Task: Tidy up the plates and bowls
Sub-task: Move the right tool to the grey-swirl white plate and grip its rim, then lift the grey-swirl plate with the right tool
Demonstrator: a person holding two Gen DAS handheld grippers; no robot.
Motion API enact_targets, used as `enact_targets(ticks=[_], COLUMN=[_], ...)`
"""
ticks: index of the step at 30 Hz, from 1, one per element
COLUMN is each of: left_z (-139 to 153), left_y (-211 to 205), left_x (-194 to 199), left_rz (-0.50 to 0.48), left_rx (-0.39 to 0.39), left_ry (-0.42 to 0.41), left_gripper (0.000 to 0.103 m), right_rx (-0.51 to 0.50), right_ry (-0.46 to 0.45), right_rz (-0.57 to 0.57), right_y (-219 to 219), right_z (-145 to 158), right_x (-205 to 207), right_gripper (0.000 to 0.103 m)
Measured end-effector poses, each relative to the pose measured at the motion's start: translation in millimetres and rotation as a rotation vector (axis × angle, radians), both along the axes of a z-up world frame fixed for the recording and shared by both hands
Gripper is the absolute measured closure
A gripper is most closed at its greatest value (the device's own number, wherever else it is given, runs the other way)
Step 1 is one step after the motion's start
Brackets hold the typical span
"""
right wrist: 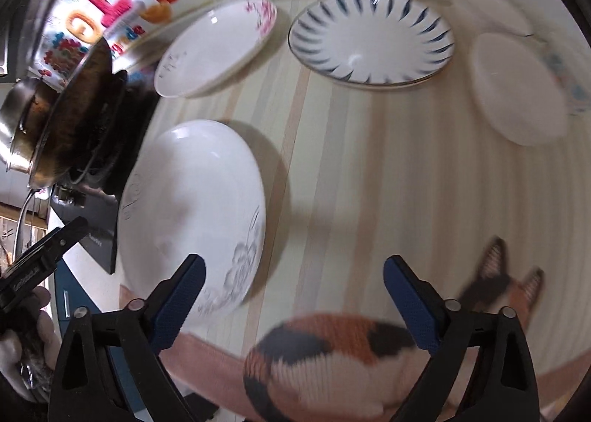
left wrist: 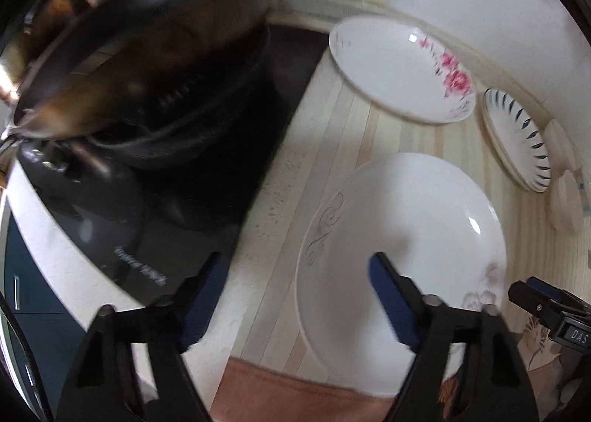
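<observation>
the table (right wrist: 369, 171), surfaced in pale striped wood grain, carried everything and ran up to a white wall at the back. at its left end sat a dark wok (left wrist: 147, 52) on a black stove (left wrist: 207, 148), blurred in both views; in the right wrist view a steel pot (right wrist: 18, 126) showed just behind the wok.

nearest to both cameras lay the large white plate (left wrist: 402, 222) with grey scroll marks on its rim, flat on the table beside the stove. behind it, toward the wall, lay the pink-flowered plate (left wrist: 399, 67), and to the right of that the blue-dashed plate (right wrist: 373, 38), which appeared to rest on a second plate beneath. further right were two pale round dishes (right wrist: 517, 89), too blurred to say whether plate or bowl.

a pink cloth (left wrist: 295, 396) lay along the near table edge, the large white plate overlapping it. a patterned orange, black and white cloth (right wrist: 325, 355) lay on it, under the right tongs.

left tongs (left wrist: 299, 296): jaws apart, nothing between the blue pads, pointed steeply down, the right pad over the large white plate's surface; contact could not be judged.

right tongs (right wrist: 293, 300): jaws wide apart, empty, aimed down at bare table just right of the large white plate.

a hand (right wrist: 22, 340) showed at the lower left of the right wrist view, on the left tongs' handle.
</observation>
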State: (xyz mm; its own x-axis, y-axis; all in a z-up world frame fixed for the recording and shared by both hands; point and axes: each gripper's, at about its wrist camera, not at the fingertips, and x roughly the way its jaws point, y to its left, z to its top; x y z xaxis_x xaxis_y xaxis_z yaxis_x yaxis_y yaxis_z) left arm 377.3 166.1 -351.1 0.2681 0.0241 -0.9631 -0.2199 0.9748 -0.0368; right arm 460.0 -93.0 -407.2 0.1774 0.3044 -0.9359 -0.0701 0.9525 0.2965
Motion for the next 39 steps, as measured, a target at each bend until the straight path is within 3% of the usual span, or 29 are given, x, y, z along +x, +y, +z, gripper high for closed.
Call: enact_targets(ticks=[2,5,6,8,10,12,16,24,27,29,31,34,39], left_z=[-13,-26,-30,-34,-33,-29,-26,2,20,27,29,27,10], left_y=[-2,-5,-6,-8,-11,-14,-18,-47,-75,-104,-117,-109,-43], left_x=[10,15,16,16,14,12,13,4,2,3,2,2,5], left_rz=[-0.018,-0.037,-0.041,-0.045,-0.052,-0.052,-0.031,-0.082,-0.145,-0.206,-0.233,-0.215,-0.041], left_rx=[-0.015,-0.023,-0.022,-0.041,-0.058,-0.039,-0.061,-0.043,-0.111,-0.087,-0.067,-0.054,-0.113], left_ry=[0.039,0.080,0.093,0.109,0.106,0.108,0.112,0.073,0.029,0.019,0.009,0.014,0.056], left_gripper=[0.046,0.054,0.056,0.064,0.068,0.068,0.068,0.068,0.072,0.072,0.072,0.072,0.071], right_rx=[0.047,0.090,0.094,0.082,0.087,0.113,0.100,0.118,0.127,0.173,0.138,0.111,0.170], right_ry=[0.041,0.091,0.093,0.051,0.073,0.089,0.093,0.100,0.093,0.104,0.098,0.106,0.110], right_rz=[0.015,0.041,0.048,0.086,0.120,0.129,0.146,0.123,0.114,0.119,0.131,0.111,0.073], right_y=[6,15,17,26,32,38,43,23,10,3,3,-9,-22], right_z=[-17,-34,-36,-31,-35,-38,-37,-27,-17,-10,-5,-11,-16], right_x=[14,26,29,36,41,45,48,43,38,32,24,17,19], right_gripper=[0.015,0.032,0.034,0.060,0.081,0.088,0.089,0.089,0.089,0.089,0.092,0.094,0.096])
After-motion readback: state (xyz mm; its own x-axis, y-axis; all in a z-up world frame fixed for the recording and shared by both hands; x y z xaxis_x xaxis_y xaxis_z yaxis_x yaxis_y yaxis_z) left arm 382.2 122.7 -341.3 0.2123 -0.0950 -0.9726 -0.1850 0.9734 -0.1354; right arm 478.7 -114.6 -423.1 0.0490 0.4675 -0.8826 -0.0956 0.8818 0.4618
